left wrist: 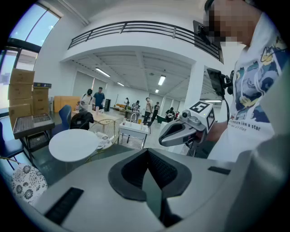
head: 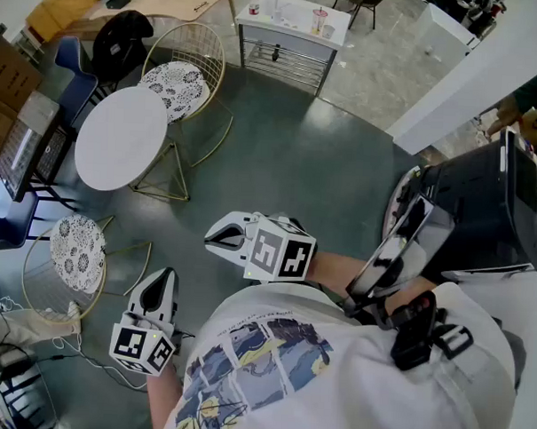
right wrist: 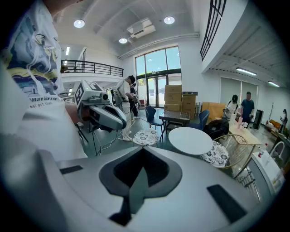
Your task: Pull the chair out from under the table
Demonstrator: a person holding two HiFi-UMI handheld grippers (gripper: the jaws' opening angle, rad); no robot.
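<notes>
Approach stage: I am holding both grippers closed and empty, well apart from the chair.
The left gripper (head: 163, 280) and right gripper (head: 221, 236) are sitting at lower centre. The chair (head: 76, 250) is standing at lower left, just beside the round desk (head: 121, 139), with a second chair (head: 178, 82) at upper left, so I am risking a pull on the wrong one. The jaws are needing to open first. In my judgement a shallow grip is risking a slip off the thin wire frame, and the legs are looking liable to snag the floor cables (head: 85, 357) or the desk's wire base (head: 163, 185).
</notes>
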